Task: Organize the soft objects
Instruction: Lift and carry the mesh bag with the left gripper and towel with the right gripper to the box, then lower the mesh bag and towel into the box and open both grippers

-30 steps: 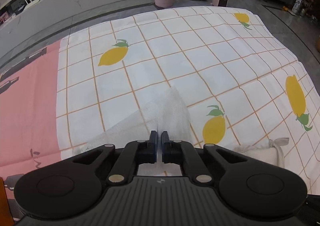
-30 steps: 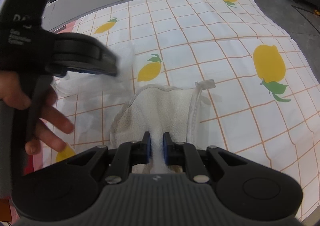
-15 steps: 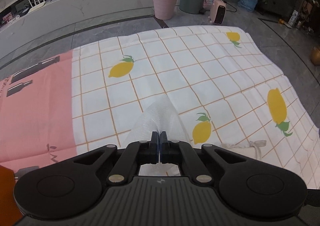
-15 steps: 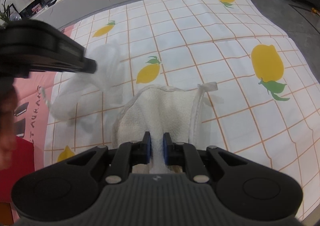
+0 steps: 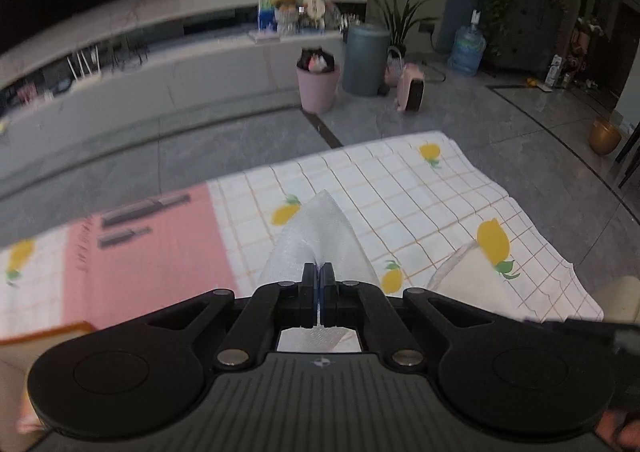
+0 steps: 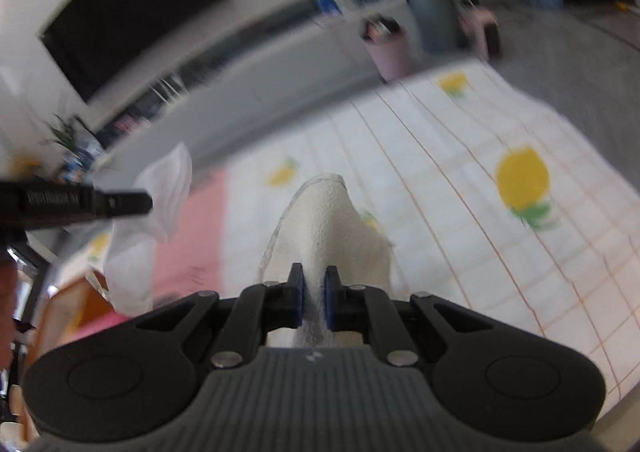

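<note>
- Both grippers have risen well clear of the lemon-print cloth (image 5: 420,188) since a second ago, when they sat low over it; each cloth now hangs in the air and the far room fills the upper part of both views.
- Lemon-print cloth and the pink mat (image 5: 152,252) to its left lie below, spread flat; nothing else soft shows on them.
- Right gripper (image 6: 314,302) holds the thick cream towel (image 6: 328,220) with its jaws narrow, a fold bulging up between the pads. Only a small fold is pinched, so the hanging weight could pull it out, and the heavy blur in this view suggests fast motion that would add to that pull.
- Left gripper (image 5: 319,294) has its jaws pressed almost together on the thin gauzy cloth (image 5: 320,232), which peaks beyond the tips. Such light fabric could slide free, or swing and tangle with the towel, since in the right wrist view it hangs just left of the towel.
- An orange-edged box (image 6: 76,308) shows at near left; a drop short of it would miss.
</note>
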### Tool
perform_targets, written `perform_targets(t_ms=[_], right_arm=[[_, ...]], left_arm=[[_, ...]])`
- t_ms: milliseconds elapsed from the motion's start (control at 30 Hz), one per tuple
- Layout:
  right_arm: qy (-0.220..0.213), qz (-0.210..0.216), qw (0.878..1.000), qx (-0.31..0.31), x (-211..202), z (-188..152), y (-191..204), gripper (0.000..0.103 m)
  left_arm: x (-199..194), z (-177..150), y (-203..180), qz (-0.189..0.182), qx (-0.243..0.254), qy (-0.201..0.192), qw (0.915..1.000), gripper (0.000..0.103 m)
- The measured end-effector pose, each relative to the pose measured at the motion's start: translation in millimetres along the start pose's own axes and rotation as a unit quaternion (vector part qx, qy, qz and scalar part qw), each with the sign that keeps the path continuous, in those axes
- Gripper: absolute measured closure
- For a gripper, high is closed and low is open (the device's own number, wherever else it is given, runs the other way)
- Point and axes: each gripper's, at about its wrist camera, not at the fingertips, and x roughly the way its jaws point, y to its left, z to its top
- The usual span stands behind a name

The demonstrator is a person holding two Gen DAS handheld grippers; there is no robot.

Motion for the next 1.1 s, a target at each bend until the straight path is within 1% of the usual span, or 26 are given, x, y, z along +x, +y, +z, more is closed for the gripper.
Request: perform_targets(t_ms=[133, 200, 267, 367, 400, 467, 500, 533, 600, 700, 800, 900, 933, 1033, 1100], right_arm=[[-0.038, 0.034, 0.998, -0.033, -41.8, 4.1, 49.3, 0.095], [-0.051, 0.061, 0.996, -0.045, -57.7, 2.8, 74.0, 0.095], [-0.054, 0.087, 0.993, -0.062, -66.9, -1.2, 102.5, 0.095], [-0.054, 0.108, 0.988, -0.098, -74.3, -10.8, 151.4, 0.095], [-0.054, 0.113, 0.986, -0.113, -74.1, -13.9, 167.9, 0.095], [-0.049, 0.124, 0.982, -0.138, -69.9, -21.7, 198.7, 0.095], [-0.045, 0.13, 0.979, -0.151, -65.5, -25.9, 213.9, 0.095], [-0.039, 0.137, 0.976, -0.163, -60.3, -30.7, 228.8, 0.095], [-0.021, 0.148, 0.971, -0.186, -46.1, -39.8, 255.4, 0.095], [0.003, 0.143, 0.964, -0.223, -16.4, -55.7, 291.8, 0.095], [0.039, 0.138, 0.957, -0.251, 22.8, -73.1, 321.4, 0.095], [0.07, 0.128, 0.952, -0.269, 68.6, -85.7, 340.2, 0.095], [0.081, 0.124, 0.95, -0.273, 83.0, -90.1, 345.1, 0.095], [0.109, 0.106, 0.945, -0.288, 120.2, -104.4, 354.7, 0.095], [0.123, 0.092, 0.942, -0.299, 144.1, -112.3, 360.2, 0.095]], left_arm=[[-64.0, -7.3, 39.3, 0.024, 0.0, -0.02, 0.9995, 0.102], [-88.1, -15.5, 61.2, 0.037, -0.009, -0.016, 0.9991, 0.102], [-107.9, -27.4, 85.3, 0.044, -0.026, -0.019, 0.9985, 0.102], [-123.8, -50.1, 118.9, 0.059, -0.038, -0.03, 0.9971, 0.102], [-124.3, -59.1, 130.0, 0.068, -0.045, -0.028, 0.9963, 0.102], [-118.0, -79.7, 152.5, 0.08, -0.066, -0.011, 0.9945, 0.102], [-113.9, -91.0, 163.2, 0.081, -0.074, -0.001, 0.994, 0.102], [-107.9, -102.9, 171.8, 0.09, -0.077, 0.007, 0.993, 0.102], [-95.7, -128.3, 186.3, 0.11, -0.064, 0.019, 0.9917, 0.102], [-77.3, -160.9, 198.5, 0.101, -0.059, 0.043, 0.9922, 0.102], [-65.4, -184.2, 204.6, 0.096, -0.057, 0.049, 0.9925, 0.102], [-56.7, -203.6, 205.5, 0.103, -0.036, 0.049, 0.9928, 0.102], [-55.0, -211.3, 209.9, 0.104, -0.033, 0.056, 0.9925, 0.102], [-45.3, -224.0, 215.2, 0.097, -0.052, 0.078, 0.9909, 0.102], [-41.4, -228.2, 219.3, 0.091, -0.057, 0.083, 0.9907, 0.102]])
